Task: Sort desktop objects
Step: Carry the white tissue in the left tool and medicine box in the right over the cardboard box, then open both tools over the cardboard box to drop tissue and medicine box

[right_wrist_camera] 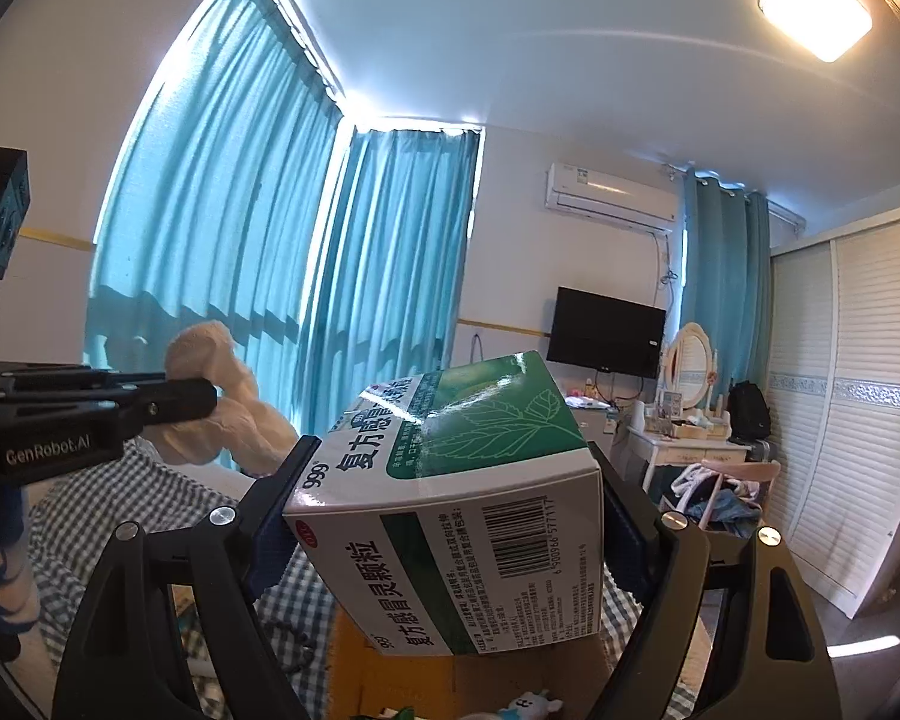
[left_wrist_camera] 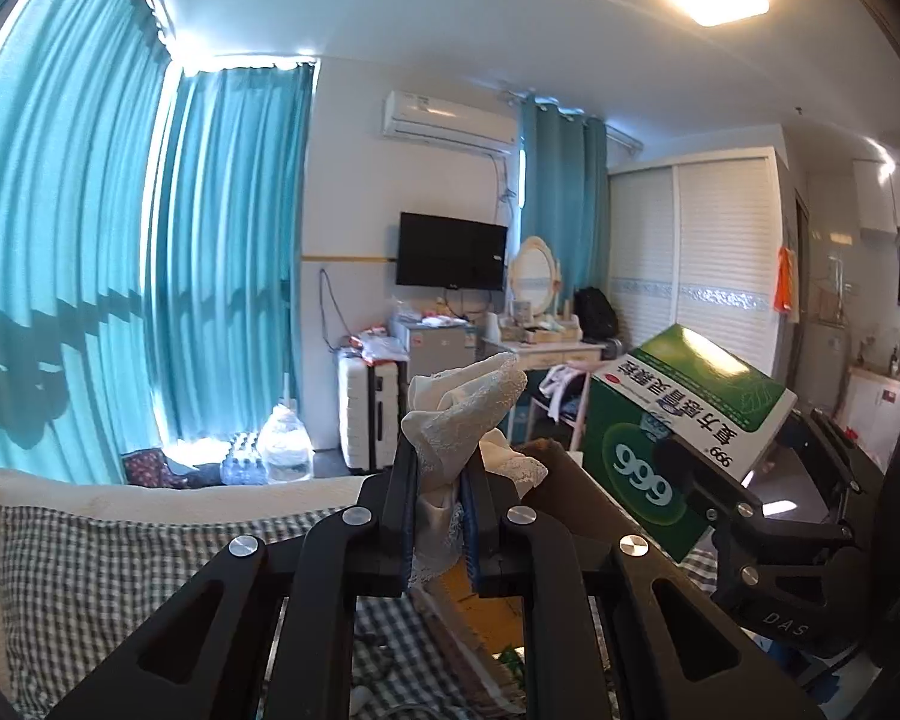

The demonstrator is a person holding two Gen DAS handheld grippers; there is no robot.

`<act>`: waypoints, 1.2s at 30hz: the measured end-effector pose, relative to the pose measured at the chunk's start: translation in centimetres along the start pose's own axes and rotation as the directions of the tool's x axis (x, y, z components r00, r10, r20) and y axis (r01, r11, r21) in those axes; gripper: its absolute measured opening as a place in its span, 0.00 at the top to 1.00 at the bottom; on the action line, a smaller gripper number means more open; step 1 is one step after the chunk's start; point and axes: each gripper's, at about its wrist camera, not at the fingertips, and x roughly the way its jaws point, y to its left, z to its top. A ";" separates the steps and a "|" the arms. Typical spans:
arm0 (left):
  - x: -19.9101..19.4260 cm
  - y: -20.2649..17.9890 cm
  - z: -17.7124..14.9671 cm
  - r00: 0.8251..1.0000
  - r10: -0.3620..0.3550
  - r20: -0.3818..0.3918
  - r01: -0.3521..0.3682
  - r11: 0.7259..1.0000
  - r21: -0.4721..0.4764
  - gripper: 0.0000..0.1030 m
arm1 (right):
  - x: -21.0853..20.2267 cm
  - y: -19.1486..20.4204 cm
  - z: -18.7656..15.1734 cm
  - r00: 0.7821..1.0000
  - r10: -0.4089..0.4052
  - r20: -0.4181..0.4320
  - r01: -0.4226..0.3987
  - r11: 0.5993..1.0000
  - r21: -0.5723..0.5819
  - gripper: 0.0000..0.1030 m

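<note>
My left gripper [left_wrist_camera: 441, 462] is shut on a white lacy cloth [left_wrist_camera: 468, 408], which bunches up above the fingertips and hangs down between the pads. From the right wrist view the same gripper [right_wrist_camera: 201, 402] reaches in from the left, with the cream cloth [right_wrist_camera: 246, 420] at its tip. My right gripper [right_wrist_camera: 450, 486] clamps a green and white medicine box [right_wrist_camera: 450, 516] by its two ends, the barcode side facing the camera. In the left wrist view that box [left_wrist_camera: 684, 414] hangs tilted to the right of the cloth, held by the right gripper [left_wrist_camera: 750, 456]. Both are held in the air.
A bed with a checked sheet [left_wrist_camera: 120, 552] lies below and to the left. Brown cardboard [right_wrist_camera: 390, 672] with a small toy [right_wrist_camera: 534, 705] shows under the box. Farther off stand a white suitcase [left_wrist_camera: 369, 414], a water jug [left_wrist_camera: 285, 441], a dressing table [left_wrist_camera: 546, 354] and a wardrobe [left_wrist_camera: 720, 252].
</note>
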 end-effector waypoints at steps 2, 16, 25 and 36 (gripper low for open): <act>1.5 -1.1 -0.2 1.000 -0.017 -0.022 0.017 1.000 0.011 0.88 | 0.7 -1.4 -0.3 1.000 -0.001 -0.023 0.002 0.999 0.032 0.20; 11.7 -6.2 -4.4 0.979 -0.073 -0.190 0.083 0.996 0.043 0.88 | 5.9 -7.1 -6.4 0.984 -0.006 -0.176 0.026 0.993 0.111 0.20; 17.6 -7.1 -9.0 0.949 -0.048 -0.311 0.070 0.996 0.060 0.88 | 9.3 -8.9 -11.2 0.954 0.067 -0.292 -0.013 0.983 0.180 0.20; 19.8 -6.6 -9.8 0.934 -0.027 -0.356 0.035 0.999 0.016 0.62 | 10.2 -9.7 -12.8 0.947 0.067 -0.315 -0.005 0.981 0.194 0.15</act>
